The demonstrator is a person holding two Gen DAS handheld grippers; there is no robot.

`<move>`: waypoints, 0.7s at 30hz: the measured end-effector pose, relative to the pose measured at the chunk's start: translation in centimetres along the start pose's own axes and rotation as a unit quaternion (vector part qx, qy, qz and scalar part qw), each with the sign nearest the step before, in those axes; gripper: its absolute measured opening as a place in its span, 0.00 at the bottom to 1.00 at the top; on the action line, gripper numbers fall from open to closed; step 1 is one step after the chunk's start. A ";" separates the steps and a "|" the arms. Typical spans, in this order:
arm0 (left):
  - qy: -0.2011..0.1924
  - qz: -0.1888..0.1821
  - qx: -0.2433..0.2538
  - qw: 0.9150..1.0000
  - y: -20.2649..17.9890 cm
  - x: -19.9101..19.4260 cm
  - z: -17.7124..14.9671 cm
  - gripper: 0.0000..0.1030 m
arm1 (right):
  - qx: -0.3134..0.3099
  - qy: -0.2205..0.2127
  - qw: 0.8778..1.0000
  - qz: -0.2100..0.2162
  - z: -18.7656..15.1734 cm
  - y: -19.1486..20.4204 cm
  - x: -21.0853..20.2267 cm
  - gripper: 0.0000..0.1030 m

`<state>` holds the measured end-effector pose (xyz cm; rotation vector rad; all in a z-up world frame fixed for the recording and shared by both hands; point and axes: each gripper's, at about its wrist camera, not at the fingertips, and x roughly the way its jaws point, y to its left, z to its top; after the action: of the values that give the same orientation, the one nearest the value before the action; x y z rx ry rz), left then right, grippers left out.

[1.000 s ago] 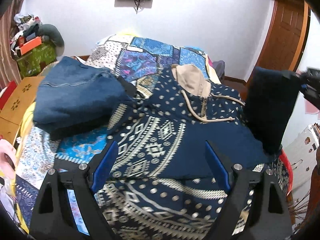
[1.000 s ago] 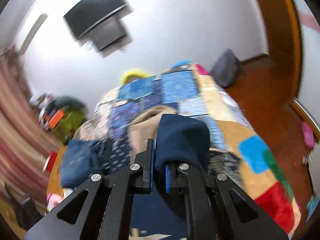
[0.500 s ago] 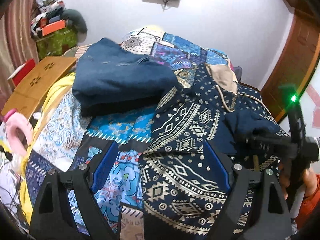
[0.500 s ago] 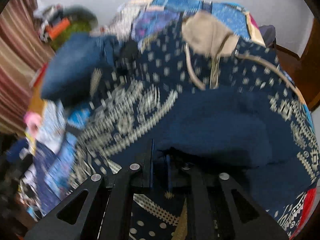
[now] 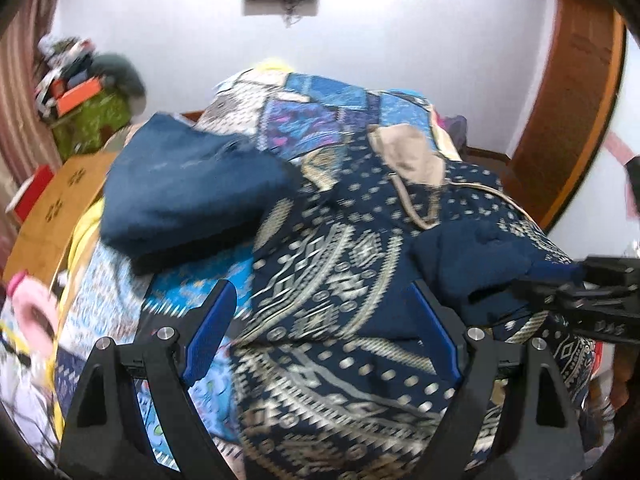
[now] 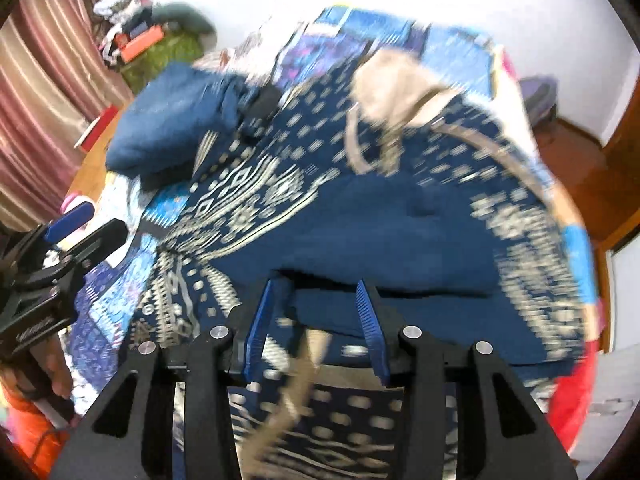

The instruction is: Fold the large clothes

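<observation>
Hoodie point(image 5: 332, 264), navy with a cream pattern and a tan hood point(image 5: 408, 156), lies spread on the patchwork bedspread point(image 5: 320, 100), its plain navy sleeve point(image 6: 400, 232) folded across the chest. Left gripper point(image 5: 320, 320) hovers over the lower body of the garment with its blue pads wide apart and nothing between them. Right gripper point(image 6: 316, 320) sits at the sleeve's edge, its jaws parted around the cloth but not pinching it. Folded blue jeans point(image 5: 184, 188) rest just beside the hoodie's shoulder. Both views are blurred.
</observation>
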<state>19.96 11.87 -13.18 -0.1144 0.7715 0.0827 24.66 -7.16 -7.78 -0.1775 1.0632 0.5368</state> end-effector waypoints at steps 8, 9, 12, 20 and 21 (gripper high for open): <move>0.026 -0.027 0.093 0.995 -8.6 3.9 1.8 0.84 | 0.082 -0.089 0.990 -0.077 -1.2 -8.8 -4.8 0.57; 0.030 -0.028 0.101 0.994 -9.4 4.4 1.8 0.84 | 0.091 -0.090 0.988 -0.089 -1.4 -9.7 -5.0 0.57; 0.055 -0.037 0.134 0.989 -12.3 6.6 1.4 0.84 | 0.119 -0.088 0.980 -0.130 -2.1 -12.7 -4.8 0.57; 0.067 -0.022 0.194 0.979 -16.3 9.0 0.7 0.84 | 0.155 -0.051 0.977 -0.134 -3.7 -16.2 -2.3 0.57; 0.072 -0.024 0.194 0.978 -16.3 9.1 0.9 0.84 | 0.156 -0.046 0.978 -0.130 -3.8 -16.2 -1.9 0.57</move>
<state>28.99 -3.90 -17.73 0.2341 0.9159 -0.1244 29.08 -23.16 -9.79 -0.0132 1.0010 0.1368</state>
